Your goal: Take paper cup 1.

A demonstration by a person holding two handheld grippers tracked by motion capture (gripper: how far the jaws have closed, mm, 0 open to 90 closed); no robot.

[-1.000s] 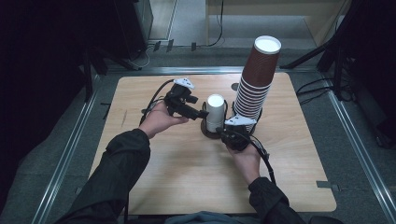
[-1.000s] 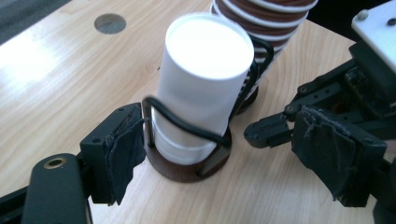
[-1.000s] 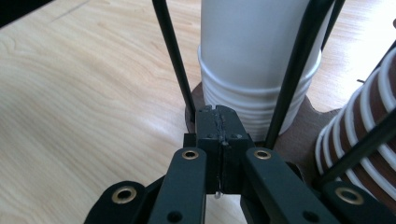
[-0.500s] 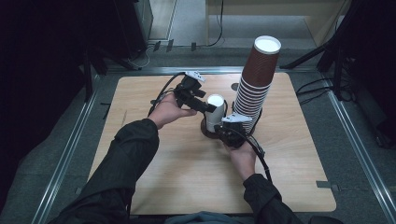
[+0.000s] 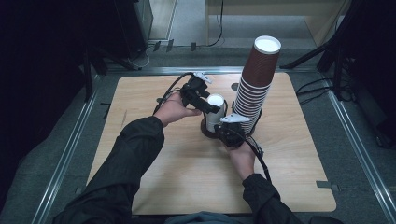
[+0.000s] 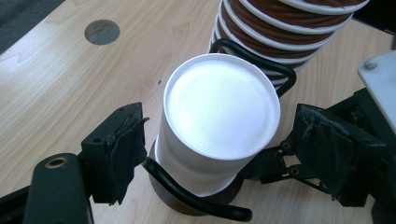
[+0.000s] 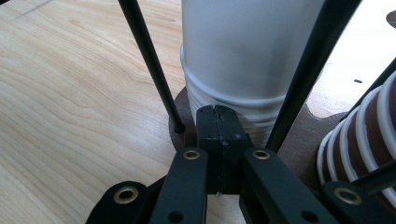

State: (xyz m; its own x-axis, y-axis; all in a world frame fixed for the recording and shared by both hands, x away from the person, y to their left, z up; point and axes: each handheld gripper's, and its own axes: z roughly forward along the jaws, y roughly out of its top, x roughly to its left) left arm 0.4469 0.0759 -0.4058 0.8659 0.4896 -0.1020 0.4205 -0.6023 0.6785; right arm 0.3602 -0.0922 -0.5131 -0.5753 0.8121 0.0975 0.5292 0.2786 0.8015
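A white paper cup stack (image 5: 215,100) stands upside down in a black wire holder with a brown base (image 7: 299,140), beside a tall stack of brown cups (image 5: 257,79). My left gripper (image 5: 214,106) comes in from the left. In the left gripper view its jaws straddle the top white cup (image 6: 219,107): the left pad (image 6: 126,154) is close to the wall, and the right pad (image 6: 327,154) stands apart from it. The left gripper (image 6: 224,154) is open. My right gripper (image 5: 222,129) is shut, and its tips (image 7: 217,123) sit at the holder's base just in front of the white cups (image 7: 247,46).
The wooden table (image 5: 177,186) has a round hole (image 6: 102,31) behind the holder. Black wire loops (image 6: 196,200) ring the white cups, and thin black rods (image 7: 149,65) rise beside them. The brown stack (image 6: 280,28) leans close behind. Metal rails border the table.
The left hand has moved right, and its jaws now sit on either side of the white cup's top. The right hand has stayed at the holder's base.
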